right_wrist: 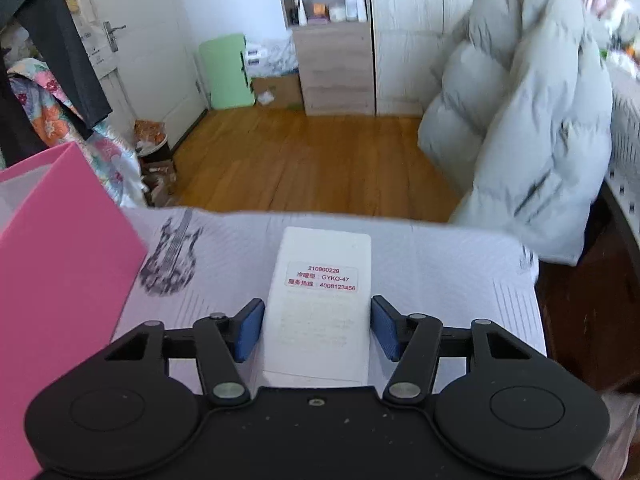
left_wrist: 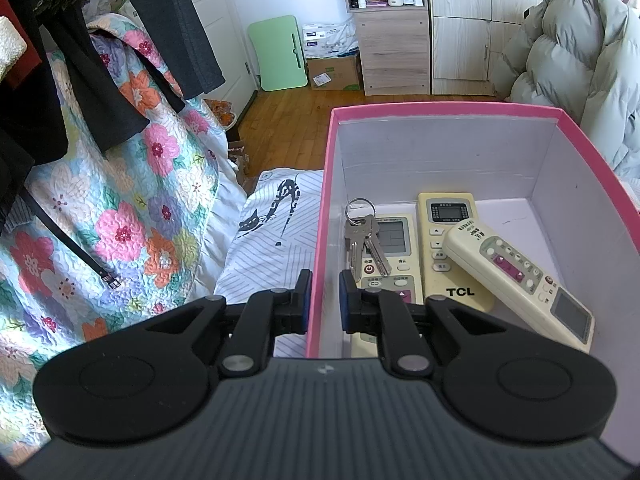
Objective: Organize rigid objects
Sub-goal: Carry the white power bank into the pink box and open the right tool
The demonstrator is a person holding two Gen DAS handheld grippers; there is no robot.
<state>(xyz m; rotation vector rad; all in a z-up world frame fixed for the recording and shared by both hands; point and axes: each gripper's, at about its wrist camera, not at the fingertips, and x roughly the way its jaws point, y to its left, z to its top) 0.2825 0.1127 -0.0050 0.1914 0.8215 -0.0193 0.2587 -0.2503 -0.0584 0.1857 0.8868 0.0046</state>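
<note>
A pink box with a white inside holds three cream remotes, one marked TCL, one tilted across it and one under a bunch of keys. My left gripper straddles the box's left wall, its fingers closed against it. In the right wrist view a white remote lies face down on the bed, its label up. My right gripper has its blue pads close on both sides of this remote; whether they touch it I cannot tell. The pink box stands to its left.
The box and white remote rest on a striped white sheet with cat and guitar prints. A floral quilt and dark clothes hang on the left. A grey puffer coat lies at the right. Wooden floor and cabinets lie beyond.
</note>
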